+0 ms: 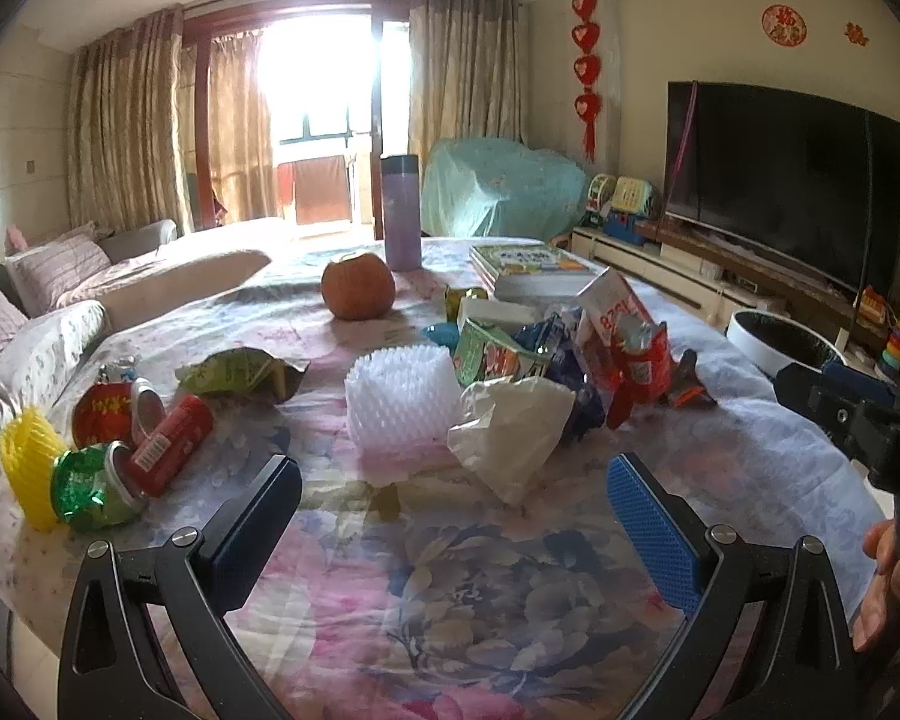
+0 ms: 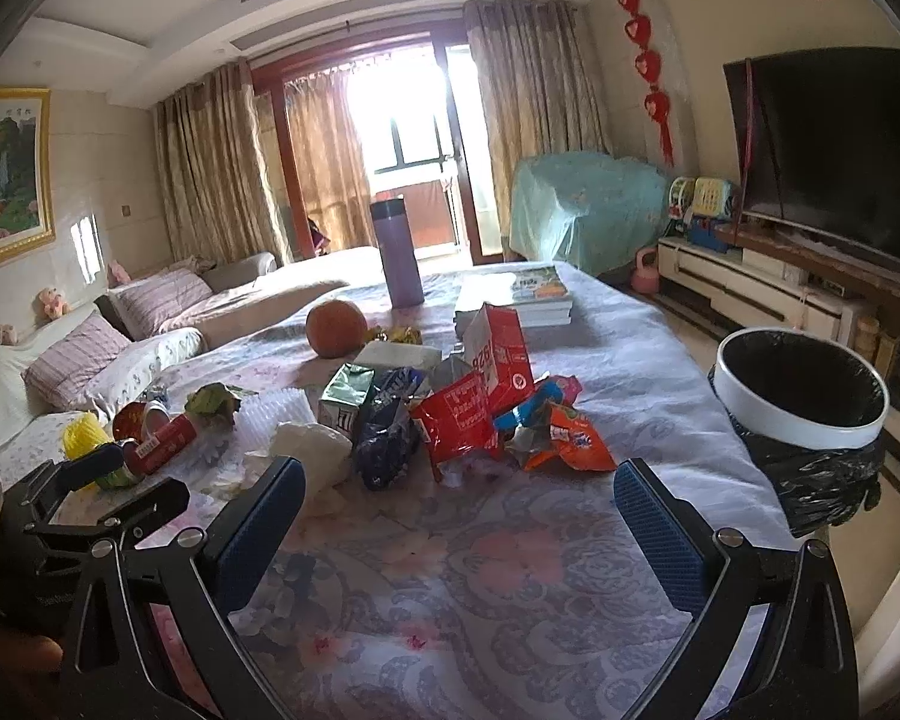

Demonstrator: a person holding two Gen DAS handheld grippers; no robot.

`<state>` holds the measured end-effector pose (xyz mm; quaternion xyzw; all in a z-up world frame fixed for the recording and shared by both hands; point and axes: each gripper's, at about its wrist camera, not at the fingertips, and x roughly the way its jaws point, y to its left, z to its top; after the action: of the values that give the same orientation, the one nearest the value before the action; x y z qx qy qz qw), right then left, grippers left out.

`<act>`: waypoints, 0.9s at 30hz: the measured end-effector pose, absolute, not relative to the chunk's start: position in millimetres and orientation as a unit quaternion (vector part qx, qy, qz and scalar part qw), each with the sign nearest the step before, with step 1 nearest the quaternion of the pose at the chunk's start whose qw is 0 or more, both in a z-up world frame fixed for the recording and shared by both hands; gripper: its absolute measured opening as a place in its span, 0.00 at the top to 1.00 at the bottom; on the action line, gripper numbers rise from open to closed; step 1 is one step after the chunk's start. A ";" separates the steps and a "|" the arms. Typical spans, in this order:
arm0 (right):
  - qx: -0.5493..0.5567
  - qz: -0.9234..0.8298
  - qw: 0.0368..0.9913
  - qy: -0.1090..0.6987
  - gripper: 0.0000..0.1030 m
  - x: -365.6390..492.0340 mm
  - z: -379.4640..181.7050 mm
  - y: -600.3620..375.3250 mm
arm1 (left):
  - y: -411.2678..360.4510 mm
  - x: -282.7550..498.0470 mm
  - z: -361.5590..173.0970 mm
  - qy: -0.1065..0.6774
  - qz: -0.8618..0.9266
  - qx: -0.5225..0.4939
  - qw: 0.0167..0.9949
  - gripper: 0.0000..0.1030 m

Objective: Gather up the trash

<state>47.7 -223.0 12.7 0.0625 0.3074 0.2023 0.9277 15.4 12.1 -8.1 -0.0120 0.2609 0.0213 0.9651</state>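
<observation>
Nothing collected yet: my left tool [image 1: 450, 510] and right tool [image 2: 459, 516] gape empty; next, the crumpled white tissue [image 1: 510, 432].

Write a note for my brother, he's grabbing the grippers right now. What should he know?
Left gripper: fingers open, holding nothing, over the table.
Right gripper: open, holding nothing.
Trash lies mid-table: tissue, white foam net, wrappers, cans at the left.
Bin stands off the table's right edge; nothing visible inside.
Nothing collected yet. All of it is left.
</observation>
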 end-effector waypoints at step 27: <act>0.083 0.248 0.865 0.428 0.42 138.6 -44.3 -201.4 | 17.2 113.2 -41.3 0.348 -0.027 -0.025 0.937 0.21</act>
<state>138.6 -201.4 -44.3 0.0826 0.4277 0.2477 0.8654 113.2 17.2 -41.3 -0.0249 0.3485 -0.0268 0.9366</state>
